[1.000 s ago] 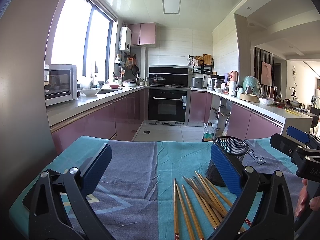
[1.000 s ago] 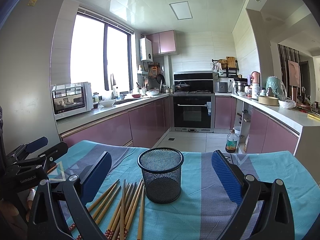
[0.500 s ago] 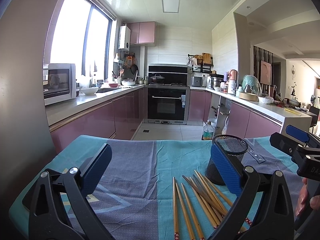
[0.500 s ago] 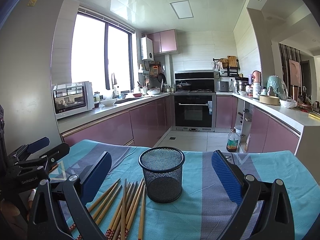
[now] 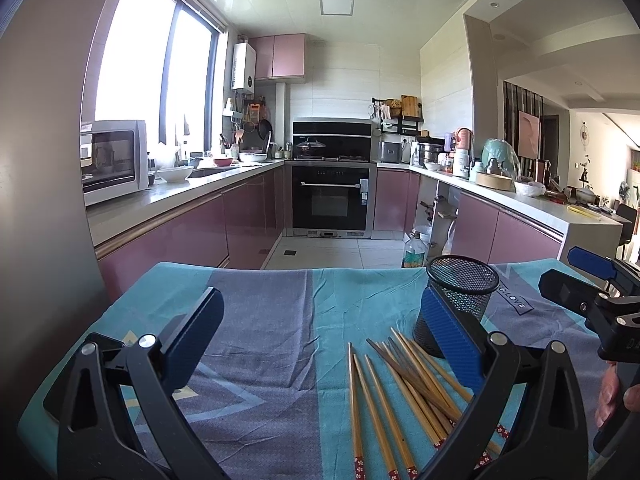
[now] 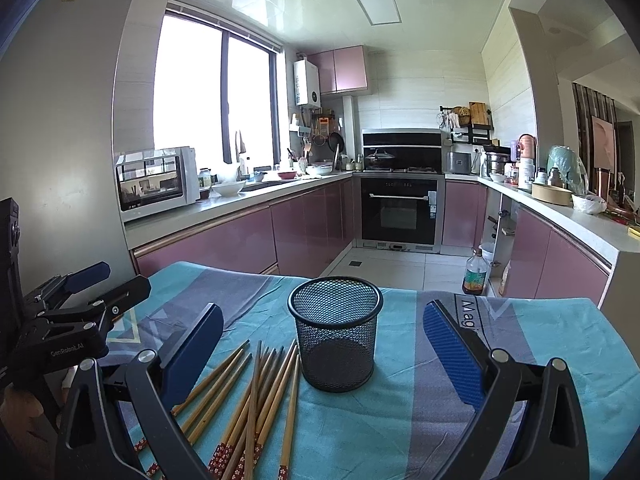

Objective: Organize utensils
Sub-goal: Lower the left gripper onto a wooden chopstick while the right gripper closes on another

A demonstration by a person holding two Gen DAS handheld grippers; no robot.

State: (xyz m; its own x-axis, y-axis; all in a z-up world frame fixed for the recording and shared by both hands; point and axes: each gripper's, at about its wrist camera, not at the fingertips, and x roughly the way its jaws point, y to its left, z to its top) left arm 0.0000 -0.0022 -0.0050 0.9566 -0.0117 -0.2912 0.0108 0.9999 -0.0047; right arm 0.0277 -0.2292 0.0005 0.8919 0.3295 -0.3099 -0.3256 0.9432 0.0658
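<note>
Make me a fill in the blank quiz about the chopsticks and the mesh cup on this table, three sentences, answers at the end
1. The black mesh cup stands upright and is ____ inside.
2. The chopsticks lie loose on the ____ beside the cup.
3. The left gripper and the right gripper both have their jaws ____.

Answers: empty; tablecloth; open

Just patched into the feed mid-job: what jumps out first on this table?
A loose heap of wooden chopsticks lies fanned on the teal and grey tablecloth, none yet sorted. Just to their right stands an upright, empty black mesh cup. The left gripper and right gripper both hang open above the cloth, holding nothing.
</note>
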